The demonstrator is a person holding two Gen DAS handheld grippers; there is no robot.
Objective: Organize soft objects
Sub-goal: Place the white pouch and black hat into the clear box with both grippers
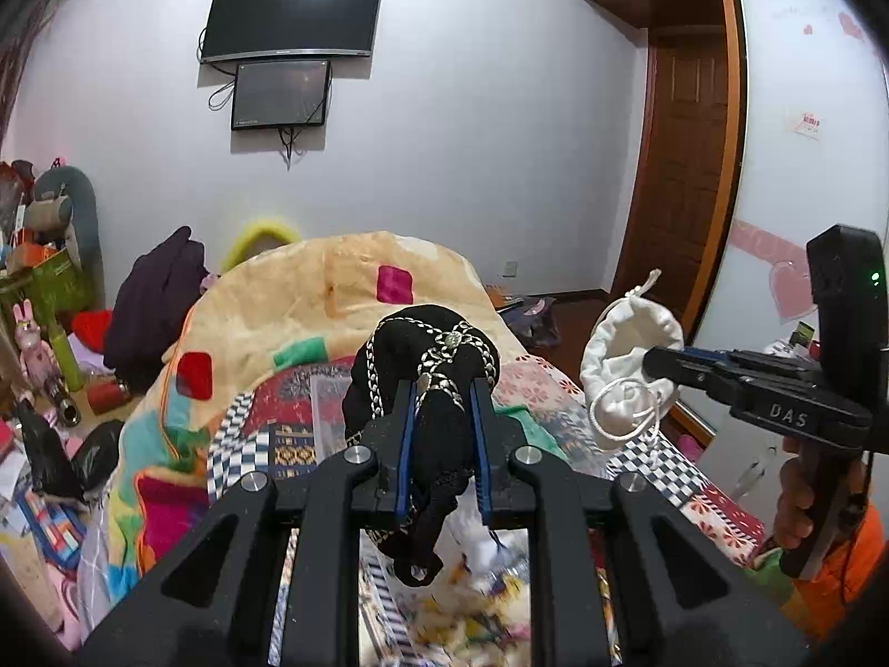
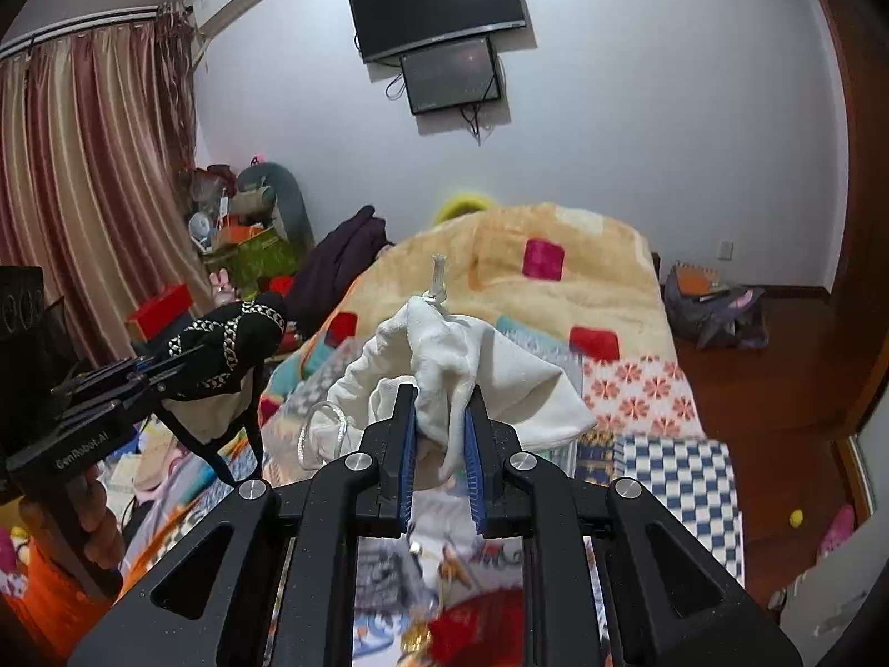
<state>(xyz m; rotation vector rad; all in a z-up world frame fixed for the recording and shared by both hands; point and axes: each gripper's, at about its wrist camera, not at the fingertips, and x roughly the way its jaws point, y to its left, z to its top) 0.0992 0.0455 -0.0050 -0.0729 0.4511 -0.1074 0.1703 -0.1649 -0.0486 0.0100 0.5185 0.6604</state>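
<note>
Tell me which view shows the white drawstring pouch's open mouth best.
Left wrist view: the white drawstring pouch hangs side-on from the right gripper, mouth open and cord looped. The right wrist view shows only bunched cloth clamped between its fingers.

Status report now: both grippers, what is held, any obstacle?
Left gripper shut on black bag. Right gripper shut on white pouch, mouth open. Both held above bed. Nothing between them.

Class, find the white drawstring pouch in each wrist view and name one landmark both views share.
Left wrist view: white drawstring pouch at right, held by the right gripper.
Right wrist view: pouch at centre, clamped between the right gripper's own fingers.
Shared landmark: wall-mounted TV.
</note>
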